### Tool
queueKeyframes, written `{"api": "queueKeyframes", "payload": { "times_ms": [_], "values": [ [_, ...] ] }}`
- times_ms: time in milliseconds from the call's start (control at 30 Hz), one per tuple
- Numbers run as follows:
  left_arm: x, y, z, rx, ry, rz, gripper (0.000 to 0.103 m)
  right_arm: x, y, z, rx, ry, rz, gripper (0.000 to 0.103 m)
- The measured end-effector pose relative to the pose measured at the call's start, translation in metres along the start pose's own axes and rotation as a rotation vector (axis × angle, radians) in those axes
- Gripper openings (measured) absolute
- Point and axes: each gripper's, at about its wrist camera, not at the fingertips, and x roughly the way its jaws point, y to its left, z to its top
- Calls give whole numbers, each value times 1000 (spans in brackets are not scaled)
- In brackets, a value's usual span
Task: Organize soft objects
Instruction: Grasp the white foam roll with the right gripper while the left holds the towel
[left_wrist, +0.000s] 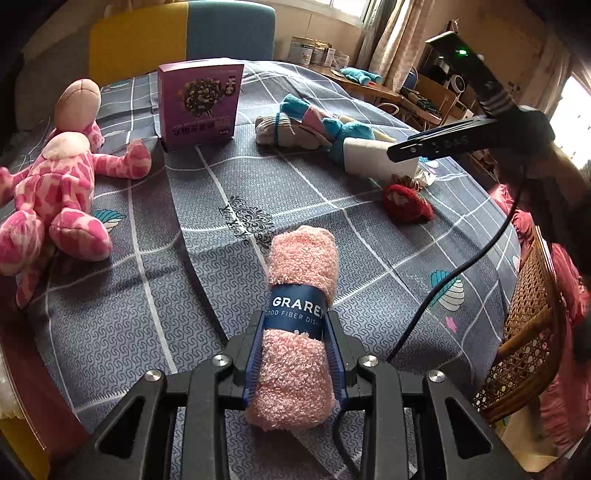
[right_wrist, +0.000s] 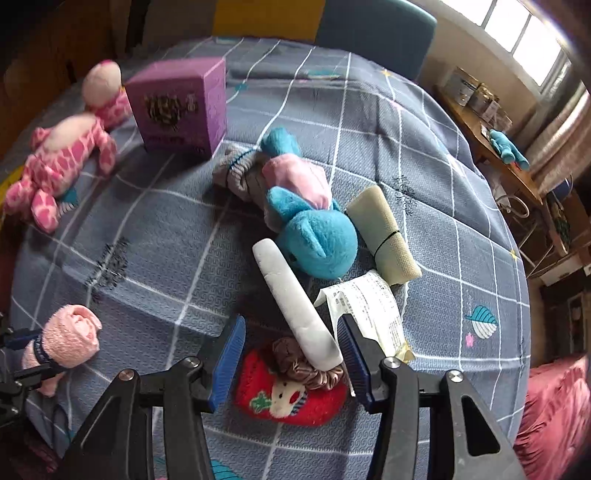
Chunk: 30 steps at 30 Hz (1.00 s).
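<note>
While left gripper (left_wrist: 295, 354) pinches rolled pink fleece towel with navy band (left_wrist: 299, 295) mid-length, likely for carrying, right gripper (right_wrist: 291, 354) hangs with jaws spread astride white foam stick (right_wrist: 295, 299) over red knit pouch (right_wrist: 291, 391), probably next pick; nothing clamped.

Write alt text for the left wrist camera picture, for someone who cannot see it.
A handheld gripper clamps a rolled pink towel above a grey checked bedspread. A pink plush toy lies left, a purple box stands behind.
</note>
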Motion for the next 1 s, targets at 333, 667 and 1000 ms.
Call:
{"api": "queueKeyframes", "payload": {
  "times_ms": [333, 667, 1000],
  "values": [
    [8, 10, 3, -58, 1, -22, 33, -30, 18, -1, -20, -114, -58, 22],
    [-36, 16, -2, -107, -92, 23, 31, -27, 69, -28, 156, -131, 347, 23],
    [-103, 49, -10, -224, -209, 142, 32, 7, 84, -35, 179, -80, 310, 23]
  ]
}}
